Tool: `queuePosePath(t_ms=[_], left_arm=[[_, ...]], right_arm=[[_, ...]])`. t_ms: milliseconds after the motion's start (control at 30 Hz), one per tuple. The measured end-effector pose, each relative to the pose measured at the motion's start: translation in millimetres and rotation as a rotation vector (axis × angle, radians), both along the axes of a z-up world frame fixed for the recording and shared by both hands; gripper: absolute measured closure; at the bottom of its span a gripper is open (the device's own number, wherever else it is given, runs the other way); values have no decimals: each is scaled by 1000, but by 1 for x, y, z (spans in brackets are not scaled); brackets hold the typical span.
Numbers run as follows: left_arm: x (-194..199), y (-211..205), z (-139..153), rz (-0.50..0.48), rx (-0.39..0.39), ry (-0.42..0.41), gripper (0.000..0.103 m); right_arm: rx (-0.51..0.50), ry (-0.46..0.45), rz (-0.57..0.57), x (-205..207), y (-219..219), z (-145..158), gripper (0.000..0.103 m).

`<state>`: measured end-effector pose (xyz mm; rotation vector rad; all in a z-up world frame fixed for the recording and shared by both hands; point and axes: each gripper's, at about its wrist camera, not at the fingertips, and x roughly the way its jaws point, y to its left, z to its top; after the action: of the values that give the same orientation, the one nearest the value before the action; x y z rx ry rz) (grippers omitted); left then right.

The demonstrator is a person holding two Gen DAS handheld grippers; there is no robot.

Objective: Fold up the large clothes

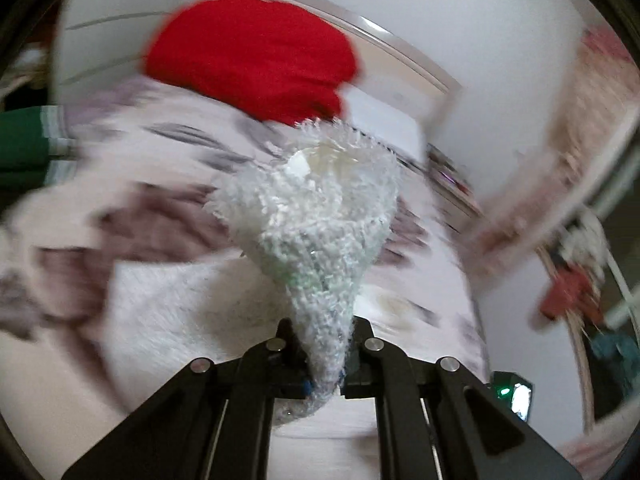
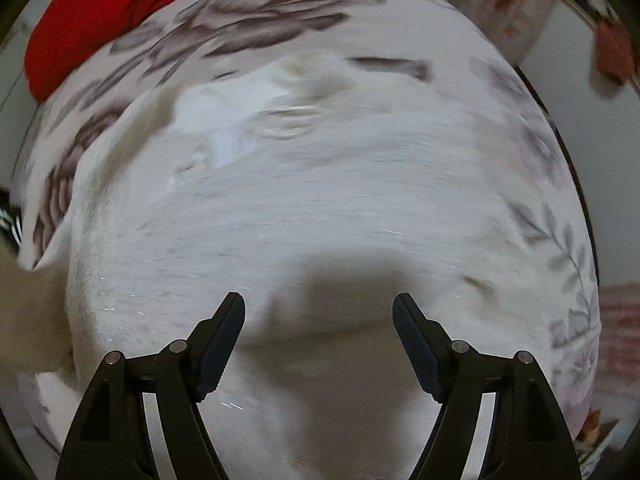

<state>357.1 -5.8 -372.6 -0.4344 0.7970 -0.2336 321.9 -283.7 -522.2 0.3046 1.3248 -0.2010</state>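
Observation:
A white fuzzy garment [image 2: 312, 208] lies spread on a bed with a floral sheet [image 2: 256, 12]. My left gripper [image 1: 323, 332] is shut on a bunched end of that white fuzzy garment [image 1: 316, 216], which flares up and away from the jaws above the bed. My right gripper [image 2: 319, 308] is open and empty, its fingers apart just above the spread white fabric, casting a shadow on it. Both views are blurred by motion.
A red garment [image 1: 252, 56] lies at the far side of the bed; it also shows in the right wrist view [image 2: 100, 12]. A green garment [image 1: 24, 140] sits at the left edge. A white wall [image 1: 480, 40] and cluttered items [image 1: 572, 288] are at the right.

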Motion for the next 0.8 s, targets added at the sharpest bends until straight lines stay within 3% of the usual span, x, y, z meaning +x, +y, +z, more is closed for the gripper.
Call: queuePosePath(t_ms=[133, 200, 333, 400, 433, 467, 533, 667, 800], left_arm=[[15, -114, -29, -176, -4, 64, 97], [15, -164, -44, -245, 48, 100, 97], [14, -235, -89, -335, 176, 250, 93], [14, -243, -98, -345, 211, 282, 85], [12, -246, -101, -347, 224, 283, 72], [10, -247, -100, -353, 232, 281, 43], [6, -244, -90, -346, 255, 257, 4], [13, -224, -73, -276, 308, 214, 4], [14, -139, -57, -78, 391, 216, 4]], right_arm=[[-27, 20, -71, -30, -71, -3, 25], [-25, 31, -117, -44, -110, -9, 25], [67, 39, -185, -60, -169, -23, 25], [152, 26, -210, -68, -192, -28, 25], [186, 17, -216, -71, -198, -29, 25], [227, 8, -223, -74, -206, -30, 25], [323, -8, -241, -79, -220, -31, 25], [481, -40, -266, -76, -225, -24, 25], [567, -72, -194, -47, -201, -17, 25]])
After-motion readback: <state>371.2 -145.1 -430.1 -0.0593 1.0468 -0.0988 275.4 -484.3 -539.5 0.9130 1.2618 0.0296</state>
